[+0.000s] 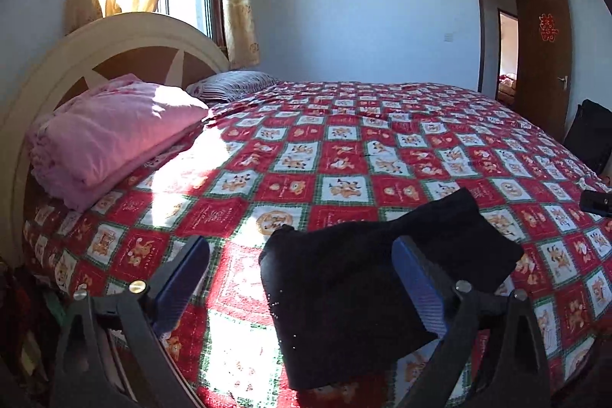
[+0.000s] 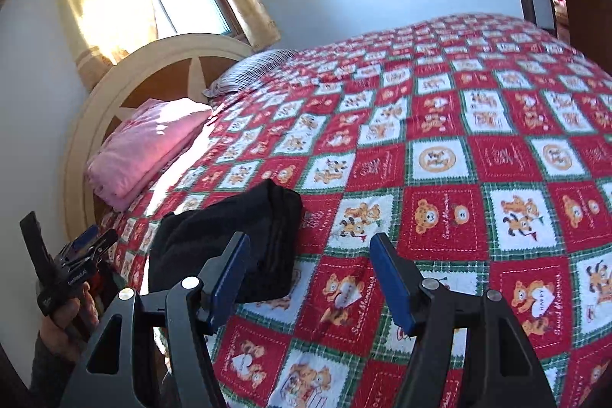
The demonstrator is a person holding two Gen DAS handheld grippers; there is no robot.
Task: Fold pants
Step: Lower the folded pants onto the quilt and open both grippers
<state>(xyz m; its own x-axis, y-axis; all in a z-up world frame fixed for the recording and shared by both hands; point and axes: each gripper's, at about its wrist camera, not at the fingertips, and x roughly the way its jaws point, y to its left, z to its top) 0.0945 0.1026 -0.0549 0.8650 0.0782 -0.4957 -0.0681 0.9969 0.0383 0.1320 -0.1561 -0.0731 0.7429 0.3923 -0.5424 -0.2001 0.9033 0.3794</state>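
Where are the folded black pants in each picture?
Left wrist view: the folded black fabric pants lie low in the middle, on the quilt.
Right wrist view: the pants lie lower left, by the bed's edge.
Shared landmark: the folded pink blanket by the headboard.

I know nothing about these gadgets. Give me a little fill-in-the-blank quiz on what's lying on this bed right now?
1. The folded pants lying on the bedspread are ____ in colour.
2. The folded blanket by the headboard is ____.
3. Neither the left tool nor the right tool grips the pants; both stand ____.
4. The pillow beyond the blanket has a ____ pattern.

Missing words: black; pink; open; striped
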